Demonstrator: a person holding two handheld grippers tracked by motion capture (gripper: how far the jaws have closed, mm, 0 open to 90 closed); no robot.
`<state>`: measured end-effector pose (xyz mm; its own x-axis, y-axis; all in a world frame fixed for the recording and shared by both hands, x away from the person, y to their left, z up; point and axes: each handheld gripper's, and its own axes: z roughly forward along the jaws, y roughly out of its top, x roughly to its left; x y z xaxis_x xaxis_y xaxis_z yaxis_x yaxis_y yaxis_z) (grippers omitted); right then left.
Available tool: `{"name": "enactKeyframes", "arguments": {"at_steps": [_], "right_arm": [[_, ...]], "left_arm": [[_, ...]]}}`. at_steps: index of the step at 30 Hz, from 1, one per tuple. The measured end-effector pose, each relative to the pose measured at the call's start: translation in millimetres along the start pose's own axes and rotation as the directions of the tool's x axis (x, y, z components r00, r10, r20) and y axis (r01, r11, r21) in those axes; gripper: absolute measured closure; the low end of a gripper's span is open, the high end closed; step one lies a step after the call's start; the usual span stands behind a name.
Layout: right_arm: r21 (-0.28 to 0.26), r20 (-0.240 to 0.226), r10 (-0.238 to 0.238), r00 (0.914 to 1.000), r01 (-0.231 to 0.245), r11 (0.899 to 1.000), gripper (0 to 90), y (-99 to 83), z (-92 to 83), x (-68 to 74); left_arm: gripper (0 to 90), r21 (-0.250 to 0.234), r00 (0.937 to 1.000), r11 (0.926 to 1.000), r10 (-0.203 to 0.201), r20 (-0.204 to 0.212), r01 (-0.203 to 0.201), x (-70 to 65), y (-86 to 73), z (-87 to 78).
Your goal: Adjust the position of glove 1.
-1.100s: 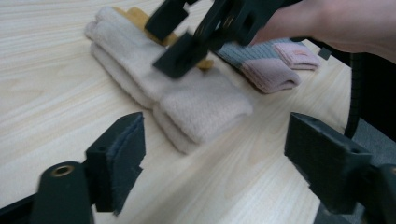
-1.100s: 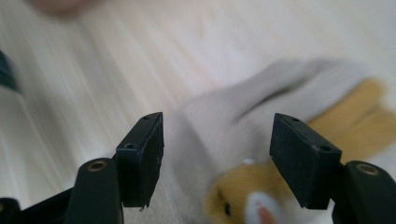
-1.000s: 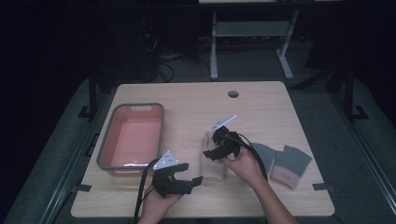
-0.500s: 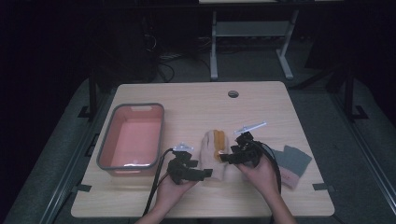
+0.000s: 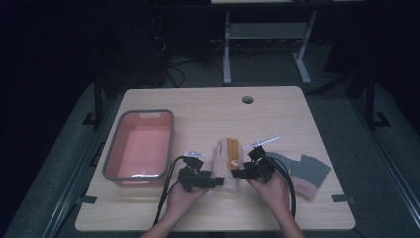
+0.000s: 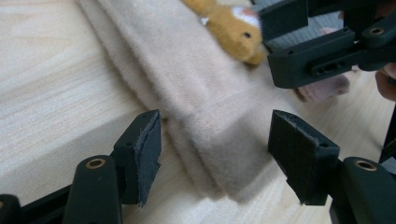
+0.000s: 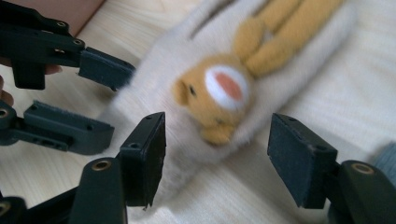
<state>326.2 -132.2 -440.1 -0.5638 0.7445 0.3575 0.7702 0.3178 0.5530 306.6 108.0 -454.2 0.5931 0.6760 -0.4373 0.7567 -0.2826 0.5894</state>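
a: what does the high view give you?

b: both grippers low on the table (image 5: 208, 106), the left gripper (image 5: 214, 182) and right gripper (image 5: 237, 173) facing each other across the near end of a beige sock (image 5: 221, 158). a pink bin (image 5: 140, 145) sits well off beyond the left gripper's outer side, grey socks (image 5: 303, 171) just past the right one.

a: and the gripper views?

b: the left gripper (image 6: 214, 158) view shows its jaws spread, released, with the sock's (image 6: 187, 93) folded edge between them. the right gripper (image 7: 215, 154) view shows its jaws spread too, around a yellow animal face (image 7: 212, 93) on the sock; from above that is only an orange patch.

a: changed from half a second ago?

b: both hands have drawn nearer the person, and the left one has closed in on the sock.
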Motion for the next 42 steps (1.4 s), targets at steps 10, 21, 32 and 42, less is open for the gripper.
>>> {"name": "enactKeyframes", "arguments": {"at_steps": [10, 21, 32, 42], "right_arm": [[-0.005, -0.036, 0.120, 0.9922, -0.120, 0.993, 42.8, -7.8, 12.7, -5.6], [-0.013, -0.034, 0.162, 0.9862, -0.162, 0.987, 37.3, -10.9, 18.3, -0.5], [-0.015, -0.102, 0.174, 0.9794, -0.176, 0.984, 51.5, -10.9, 24.8, -0.9], [-0.021, -0.094, 0.202, 0.9748, -0.205, 0.979, 61.5, -9.5, 29.8, 3.2]], "left_arm": [[45.7, 0.055, 0.9997, 0.9982, 0.024, -0.002, -0.024, 3.3, 2.2, 4.7], [50.9, 0.077, 0.9996, 0.9970, 0.005, 0.029, -0.007, 6.5, 4.3, 8.9], [55.1, 0.083, 0.9989, 0.9965, -0.002, 0.048, -0.002, 9.4, 5.2, 9.9], [59.8, 0.091, 0.9982, 0.9958, -0.019, 0.057, 0.014, 10.3, 7.8, 12.0]]}}
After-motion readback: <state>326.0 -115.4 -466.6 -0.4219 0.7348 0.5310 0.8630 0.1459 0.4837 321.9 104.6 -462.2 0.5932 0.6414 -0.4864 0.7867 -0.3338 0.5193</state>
